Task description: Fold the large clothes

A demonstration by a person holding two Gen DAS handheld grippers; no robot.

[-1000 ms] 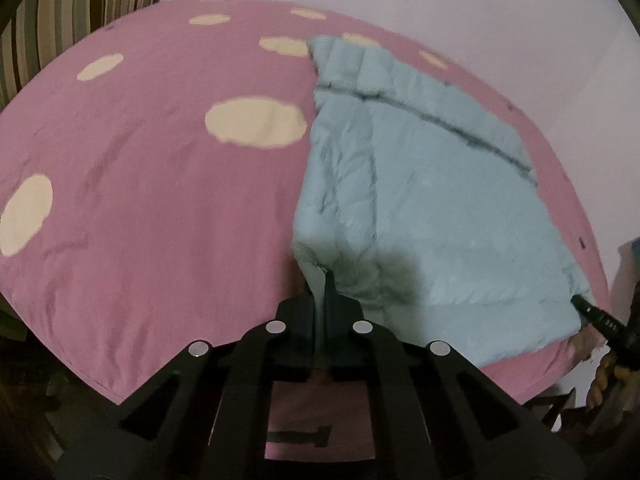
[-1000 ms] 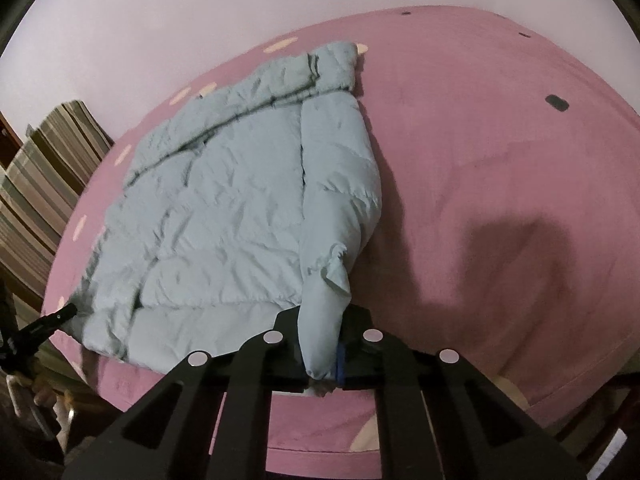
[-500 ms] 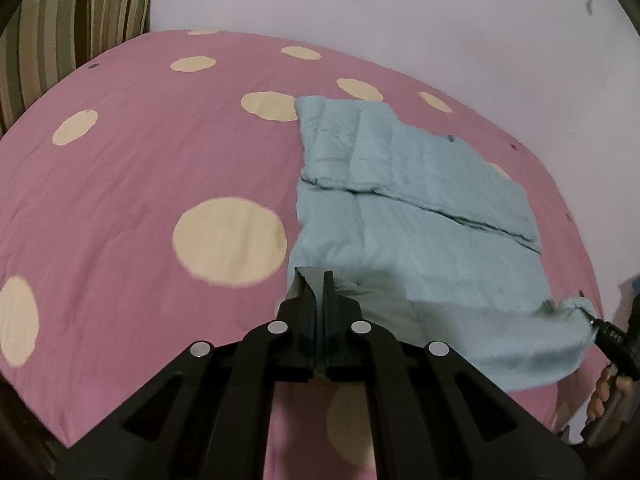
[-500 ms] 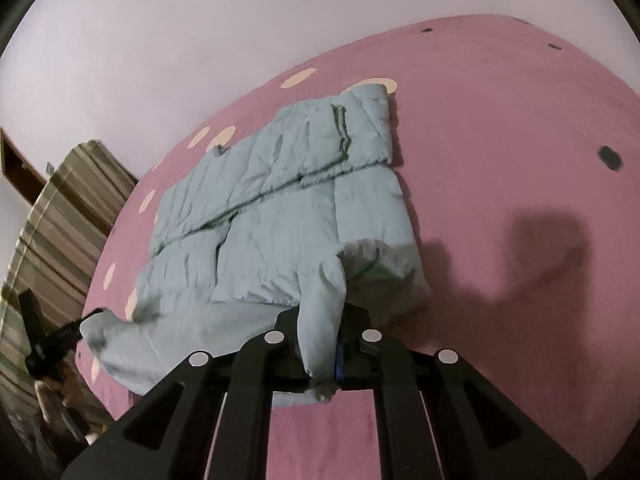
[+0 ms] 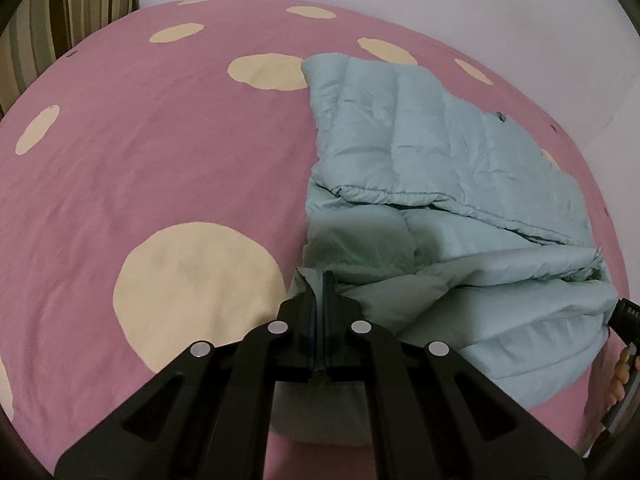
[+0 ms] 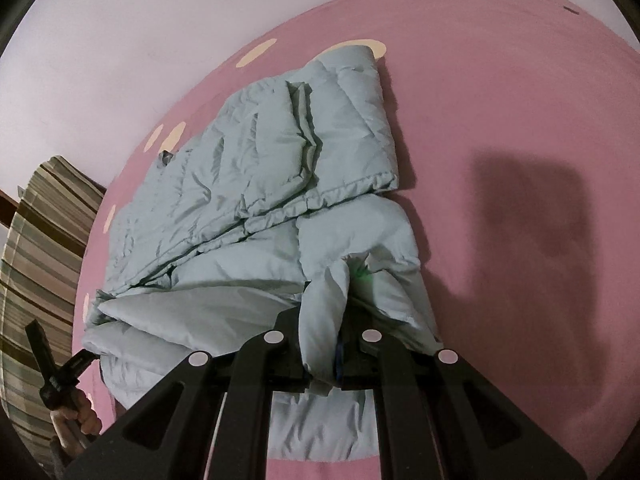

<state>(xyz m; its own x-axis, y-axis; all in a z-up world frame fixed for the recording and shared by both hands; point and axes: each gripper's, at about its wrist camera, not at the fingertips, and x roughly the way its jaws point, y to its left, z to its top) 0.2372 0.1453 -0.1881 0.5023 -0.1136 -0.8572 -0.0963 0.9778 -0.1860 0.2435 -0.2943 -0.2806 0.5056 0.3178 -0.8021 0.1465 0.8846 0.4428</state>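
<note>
No containers are seen in either view. The surface is a bed covered by a pink sheet (image 5: 168,168) printed with cream dots (image 5: 200,296); a dark shadow is cast on the sheet at the right of the right wrist view. A plain pale wall (image 5: 440,0) is seen behind the bed, and a striped curtain or cushion (image 6: 36,248) at the far left, which of the two cannot be told.

A pale blue puffer jacket (image 5: 432,152) is laid on the sheet, partly folded, with a quilted layer doubled over on top and its elastic hem running across the middle. The near edge is lifted off the bed and bunched toward both tongs.

The left gripper (image 5: 319,280) is seen clamped tight on a thin edge of the jacket's near left corner; fabric is pinched between the closed fingers. The right gripper (image 6: 322,336) is closed on a thick fold of the jacket's near right corner, which is draped down through the fingers and hides the tips.

In the left wrist view the right tool and a few fingers of the hand (image 5: 622,368) are seen at the right edge, just beside the jacket. In the right wrist view the left tool is seen at lower left, held by a hand (image 6: 76,412).
</note>
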